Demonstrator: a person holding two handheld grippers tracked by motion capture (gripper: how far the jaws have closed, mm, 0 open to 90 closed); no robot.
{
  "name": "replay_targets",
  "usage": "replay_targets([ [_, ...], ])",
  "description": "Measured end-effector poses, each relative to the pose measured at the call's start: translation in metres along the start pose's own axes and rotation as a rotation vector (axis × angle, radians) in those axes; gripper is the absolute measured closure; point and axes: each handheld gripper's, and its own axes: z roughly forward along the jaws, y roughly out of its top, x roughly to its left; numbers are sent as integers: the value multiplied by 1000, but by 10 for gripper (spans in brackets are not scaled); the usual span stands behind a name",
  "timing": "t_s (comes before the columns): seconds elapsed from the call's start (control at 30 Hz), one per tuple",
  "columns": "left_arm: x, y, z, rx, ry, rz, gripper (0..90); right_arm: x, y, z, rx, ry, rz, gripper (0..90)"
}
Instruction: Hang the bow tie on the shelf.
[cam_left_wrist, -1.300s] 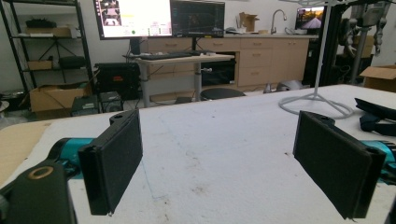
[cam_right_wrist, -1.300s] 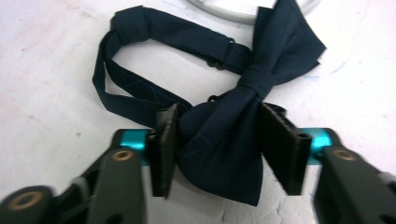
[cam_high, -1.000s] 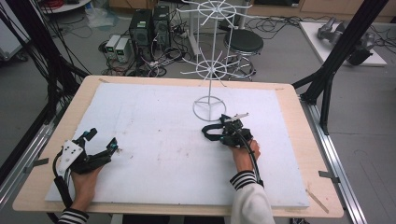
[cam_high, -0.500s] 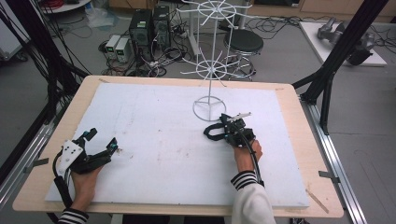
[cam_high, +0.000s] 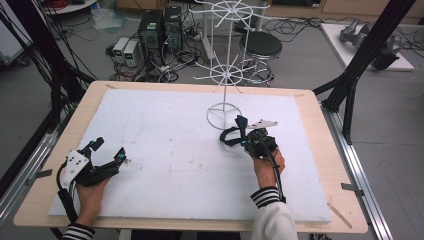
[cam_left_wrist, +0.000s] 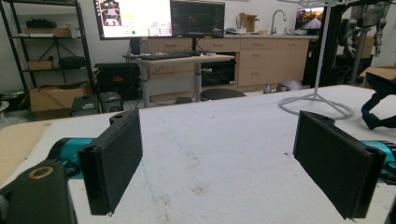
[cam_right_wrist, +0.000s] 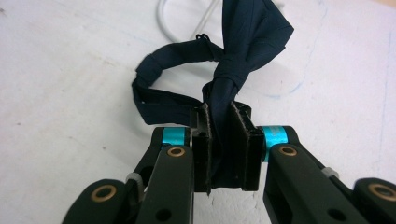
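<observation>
A dark navy fabric headband with a knotted bow is pinched at its knot by my right gripper. In the high view that right gripper holds the headband just above the white board, close to the ring base of a white wire rack. My left gripper rests at the board's near left, open. Its two black pads stand far apart with bare board between them. The headband also appears at the right edge of the left gripper view.
A white foam board covers the wooden table. The wire rack's pole and spoked tiers rise at the far centre. Beyond the table stand a stool, computer towers and cables. Black frame legs flank the right side.
My right gripper with the headband has lifted slightly and shifted a little toward the rack base. The left gripper has stayed put.
</observation>
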Motion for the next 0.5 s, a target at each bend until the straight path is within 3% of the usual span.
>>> replay_targets([
  [0.37, 0, 0, 0, -1, 0, -3, 161, 1, 2, -13, -92, 40, -5, 793],
  [0.5, 0, 0, 0, -1, -1, -3, 160, 1, 2, -21, -129, 33, -19, 793],
])
